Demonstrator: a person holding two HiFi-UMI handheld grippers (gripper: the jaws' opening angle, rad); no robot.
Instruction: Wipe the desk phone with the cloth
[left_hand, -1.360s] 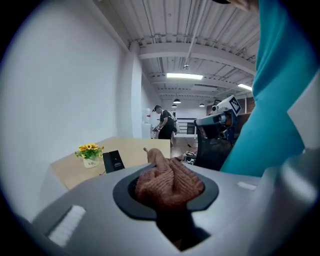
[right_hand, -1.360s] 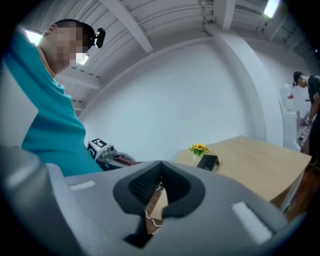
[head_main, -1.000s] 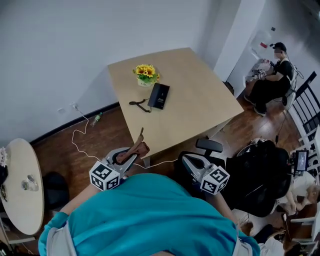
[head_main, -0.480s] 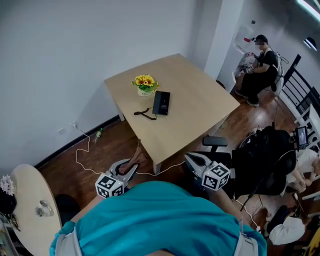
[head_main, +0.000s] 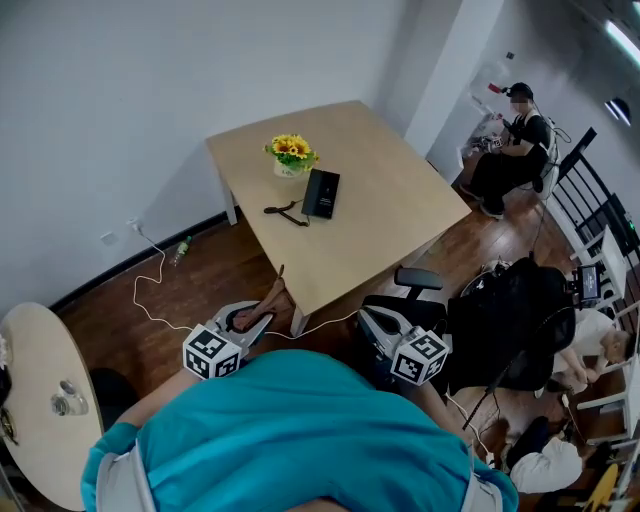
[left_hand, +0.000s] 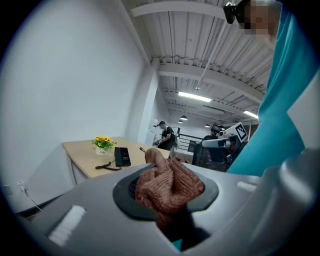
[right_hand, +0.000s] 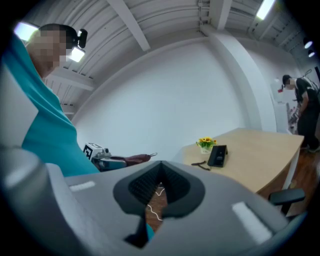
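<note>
Your L gripper (head_main: 258, 318) is clamped on the cloth (left_hand: 169, 189): the brown knit wad fills the space betw. the pads, w/ a tail sticking up past the tips. The R gripper (right_hand: 159, 192) holds nothing; its jaws are drawn together at the tips, w/ only a thin sliver of wood floor and a white cable (head_main: 150, 290) showing thru lower down. Both grippers hang low in front of you over the floor, well short of the table (head_main: 400, 215). Your teal shirt covers your arms and most of both gripper bodies in the head view. The phone (head_main: 321, 192) lies flat on the tabletop near the far-left corner, just beside the flowers (head_main: 290, 152). A thin dark cord-like thing (head_main: 285, 211) sits by its near-left side; can't tell if it's joined to the phone. The phone is too small in every view to make out keys or a handset. A black chair (head_main: 500, 330) stands at your right, beside the table's near corner. A seated person (head_main: 510, 150) is far back right, well apart from the table. A round side table (head_main: 40, 400) at the left is cut off by the frame edge.
</note>
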